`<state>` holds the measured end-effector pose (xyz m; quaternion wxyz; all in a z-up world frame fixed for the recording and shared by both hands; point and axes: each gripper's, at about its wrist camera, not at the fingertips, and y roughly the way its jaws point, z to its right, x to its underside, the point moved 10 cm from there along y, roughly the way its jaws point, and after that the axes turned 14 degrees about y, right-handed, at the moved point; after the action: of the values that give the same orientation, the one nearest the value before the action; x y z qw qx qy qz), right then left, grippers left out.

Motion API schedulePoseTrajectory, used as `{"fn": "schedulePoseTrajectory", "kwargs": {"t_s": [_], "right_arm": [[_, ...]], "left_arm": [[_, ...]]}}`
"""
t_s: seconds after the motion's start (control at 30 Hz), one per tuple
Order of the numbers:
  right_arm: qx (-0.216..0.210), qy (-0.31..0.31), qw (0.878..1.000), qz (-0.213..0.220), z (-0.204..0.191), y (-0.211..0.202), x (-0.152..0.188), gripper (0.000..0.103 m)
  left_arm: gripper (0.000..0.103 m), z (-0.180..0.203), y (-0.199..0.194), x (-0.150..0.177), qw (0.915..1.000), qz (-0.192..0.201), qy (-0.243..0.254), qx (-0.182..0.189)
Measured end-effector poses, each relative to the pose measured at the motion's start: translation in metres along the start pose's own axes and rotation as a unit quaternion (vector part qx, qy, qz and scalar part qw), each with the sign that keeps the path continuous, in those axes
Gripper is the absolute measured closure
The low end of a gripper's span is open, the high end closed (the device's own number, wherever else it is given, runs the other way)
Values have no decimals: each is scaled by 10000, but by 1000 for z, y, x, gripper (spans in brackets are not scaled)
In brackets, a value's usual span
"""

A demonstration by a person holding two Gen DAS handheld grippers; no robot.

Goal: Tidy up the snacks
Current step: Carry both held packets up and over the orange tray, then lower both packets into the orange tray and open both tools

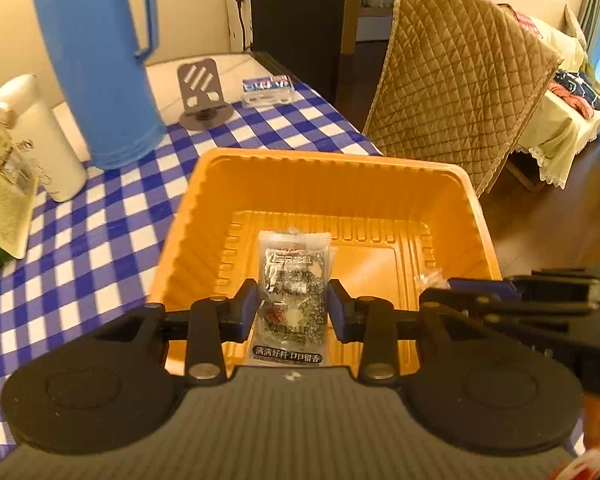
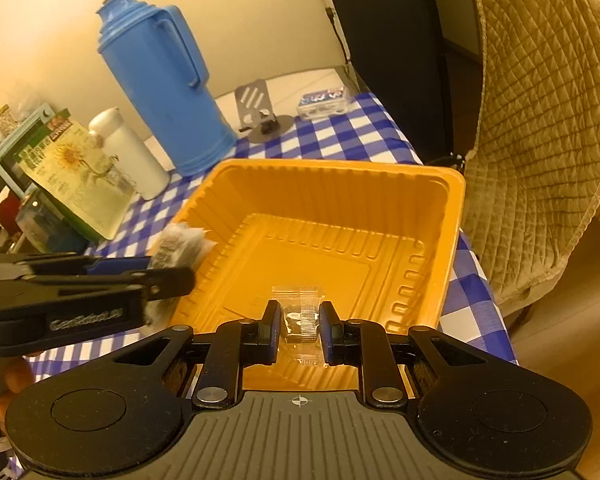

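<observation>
between left fingers (image 1: pixel 249 309), a snack packet (image 1: pixel 294 280)

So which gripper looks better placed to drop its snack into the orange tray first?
Either, narrowly the right gripper: its small clear packet hangs over the orange plastic tray floor. The left gripper also holds its sesame packet above it.

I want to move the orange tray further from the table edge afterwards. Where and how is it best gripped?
Probably the near rim of the orange tray, pinched from above. The tray is open-topped with a thin flat lip all round and sloping ribbed walls too wide for a gripper to span. The blue thermos crowds the far left corner, so the near side looks freer.
</observation>
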<state>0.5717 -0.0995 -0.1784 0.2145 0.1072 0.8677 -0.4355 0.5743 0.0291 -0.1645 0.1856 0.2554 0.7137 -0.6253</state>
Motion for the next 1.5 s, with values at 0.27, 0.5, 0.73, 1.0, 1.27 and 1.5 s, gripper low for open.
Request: {"fn": "schedulePoseTrajectory", "kwargs": {"t_s": [0.27, 0.5, 0.73, 1.0, 1.27, 1.5], "right_arm": [[-59, 29, 10000, -44, 7, 5, -6, 82], [-78, 49, 9999, -80, 9, 10, -7, 82], [-160, -10, 9998, -118, 2, 16, -9, 82], [-242, 27, 9997, -34, -5, 19, -17, 78], [-344, 226, 9991, 136, 3, -4, -21, 48], [-538, 226, 9976, 364, 4, -43, -12, 40]], "left_arm": [[68, 7, 29, -3, 9997, -215, -102, 50], [68, 5, 33, -2, 9996, -275, -59, -7], [68, -3, 28, 3, 9994, -316, -139, -88], [67, -10, 15, 9, 9991, -271, -291, -121], [63, -13, -10, 20, 9992, -137, -358, -144], [59, -9, -49, 33, 9987, 101, -491, -122]]}}
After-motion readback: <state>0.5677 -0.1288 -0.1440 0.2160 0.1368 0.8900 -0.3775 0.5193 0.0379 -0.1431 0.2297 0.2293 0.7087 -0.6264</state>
